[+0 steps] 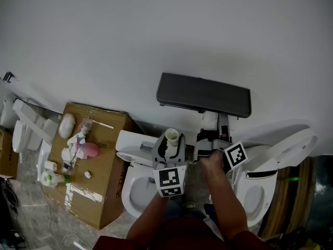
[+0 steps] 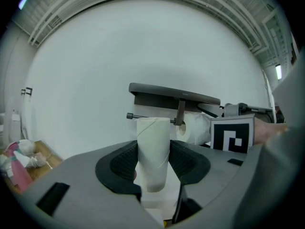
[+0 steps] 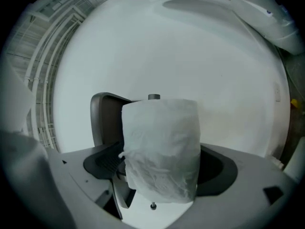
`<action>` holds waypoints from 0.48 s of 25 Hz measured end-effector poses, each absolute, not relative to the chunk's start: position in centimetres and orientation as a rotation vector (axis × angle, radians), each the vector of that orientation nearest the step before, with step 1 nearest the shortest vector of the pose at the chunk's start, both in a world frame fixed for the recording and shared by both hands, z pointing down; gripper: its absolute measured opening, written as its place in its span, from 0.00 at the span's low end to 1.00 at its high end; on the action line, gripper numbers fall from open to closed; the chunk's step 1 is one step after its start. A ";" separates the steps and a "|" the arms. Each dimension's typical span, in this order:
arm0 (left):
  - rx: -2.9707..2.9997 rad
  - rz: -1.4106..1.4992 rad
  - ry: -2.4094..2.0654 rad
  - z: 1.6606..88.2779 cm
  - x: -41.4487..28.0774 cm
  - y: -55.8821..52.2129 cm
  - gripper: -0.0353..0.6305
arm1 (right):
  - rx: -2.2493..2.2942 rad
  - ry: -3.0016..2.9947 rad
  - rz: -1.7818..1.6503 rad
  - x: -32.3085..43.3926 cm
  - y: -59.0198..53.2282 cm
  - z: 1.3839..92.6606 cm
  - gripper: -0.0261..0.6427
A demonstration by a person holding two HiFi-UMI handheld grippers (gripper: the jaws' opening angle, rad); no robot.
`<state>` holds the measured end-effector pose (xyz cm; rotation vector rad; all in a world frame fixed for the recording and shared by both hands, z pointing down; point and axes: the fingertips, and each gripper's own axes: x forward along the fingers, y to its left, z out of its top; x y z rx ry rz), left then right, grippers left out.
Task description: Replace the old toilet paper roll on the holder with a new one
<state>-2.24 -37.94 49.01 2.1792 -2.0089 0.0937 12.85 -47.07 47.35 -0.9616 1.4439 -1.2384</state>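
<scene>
My left gripper is shut on an empty cardboard tube, which stands upright between its black pads; the head view shows the tube at centre. Beyond it, the dark wall holder carries a full white roll on its rod. In the right gripper view that roll fills the space between the jaws of my right gripper. The rod's tip sticks out past the roll. The jaws stand wide and the roll looks unsqueezed. In the head view the right gripper reaches up under the holder.
A white toilet stands below the left gripper and another, lid raised, at the right. A cardboard box at the left bears bottles, rolls and a pink thing. The white wall is close ahead.
</scene>
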 end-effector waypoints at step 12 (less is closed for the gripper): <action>2.195 0.070 -2.015 46.9 -1.3 -36.9 0.37 | -0.928 1.486 -1.282 14.1 -40.7 46.7 0.70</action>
